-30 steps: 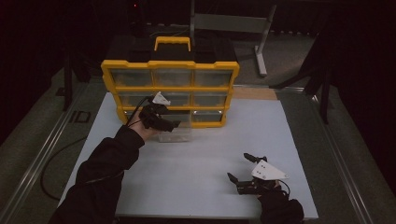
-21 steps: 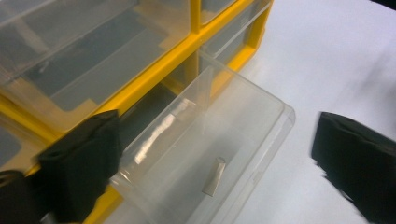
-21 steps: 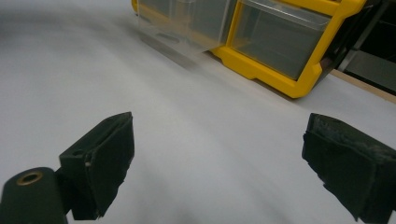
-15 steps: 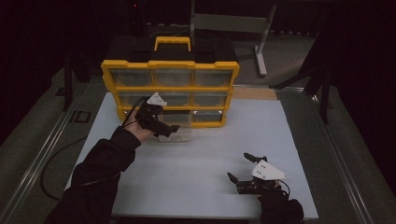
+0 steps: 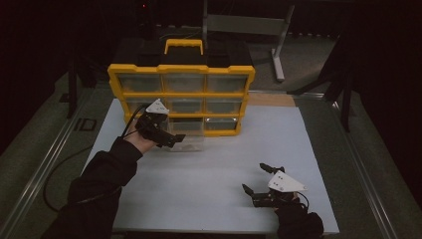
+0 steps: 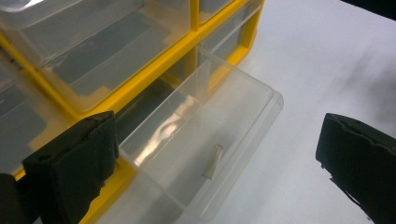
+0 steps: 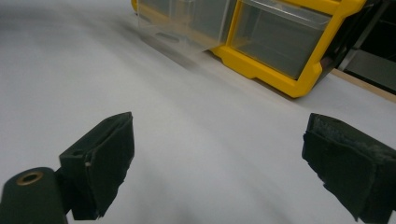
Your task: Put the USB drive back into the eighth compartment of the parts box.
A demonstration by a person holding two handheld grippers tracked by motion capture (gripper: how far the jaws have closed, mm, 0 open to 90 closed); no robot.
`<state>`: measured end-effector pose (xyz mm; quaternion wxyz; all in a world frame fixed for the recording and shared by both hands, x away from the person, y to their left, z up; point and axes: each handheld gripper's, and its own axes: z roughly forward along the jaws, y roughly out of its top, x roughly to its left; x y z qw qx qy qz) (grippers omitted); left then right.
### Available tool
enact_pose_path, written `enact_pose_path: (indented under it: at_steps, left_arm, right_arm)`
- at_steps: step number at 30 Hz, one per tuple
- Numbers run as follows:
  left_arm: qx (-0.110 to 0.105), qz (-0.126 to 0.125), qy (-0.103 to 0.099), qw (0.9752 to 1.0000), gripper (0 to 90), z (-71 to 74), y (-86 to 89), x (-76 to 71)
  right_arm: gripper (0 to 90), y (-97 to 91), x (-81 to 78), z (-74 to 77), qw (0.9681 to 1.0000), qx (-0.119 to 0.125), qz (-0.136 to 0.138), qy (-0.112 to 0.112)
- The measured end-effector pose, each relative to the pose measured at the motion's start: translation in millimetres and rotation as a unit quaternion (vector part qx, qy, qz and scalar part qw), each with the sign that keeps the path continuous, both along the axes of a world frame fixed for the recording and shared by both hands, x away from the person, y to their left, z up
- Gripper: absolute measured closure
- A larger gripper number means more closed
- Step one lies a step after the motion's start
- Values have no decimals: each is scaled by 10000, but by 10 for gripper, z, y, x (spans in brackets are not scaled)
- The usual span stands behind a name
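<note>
**Clear drawer pulled out of a yellow organizer, both tongs spread wide**

At the left of the high view, a dark-sleeved forearm reaches in from the bottom edge and holds the left tongs [image 5: 175,140] just in front of the bottom row of a yellow organizer [image 5: 181,93]. The jaws have just been opening and now stand as far apart as they go, with nothing pressed between them. In the left gripper view the two black jaws sit at either side, and the pulled-out drawer [image 6: 205,140] lies below and beyond them, untouched.

The organizer stands upright at the far side of the white tabletop [image 5: 209,179], with a yellow carry handle [image 5: 183,46] on top. Its front shows nine clear drawers, three rows of three. Eight sit pushed in; they look empty, though the dim light leaves this uncertain. One drawer, in the middle of the bottom row, is drawn out toward the person, its front end out over the tabletop. It is clear plastic with a thin divider wall across it and a small pull tab [image 6: 213,161] on its front face. Nothing can be seen inside it.

At the lower right of the high view, the second hand holds the right tongs [image 5: 257,180] low over the tabletop, well apart from the organizer. Its jaws also stand wide apart, gripping nothing.
</note>
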<state>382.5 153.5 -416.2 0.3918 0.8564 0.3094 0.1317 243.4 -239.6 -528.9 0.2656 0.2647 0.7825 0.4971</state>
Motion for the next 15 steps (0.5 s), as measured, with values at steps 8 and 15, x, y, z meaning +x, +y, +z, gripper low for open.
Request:
enact_pose_path:
  at_steps: [8, 15]
  left_arm:
    - [36, 16, 55, 10000, 3, -46, 130, -81]
    - [100, 68, -12, 9999, 3, -77, 223, -179]
  right_arm:
    - [95, 5, 4, -5, 10000, 11, -19, -5]
    - [95, 6, 3, -4, 10000, -10, -5, 6]
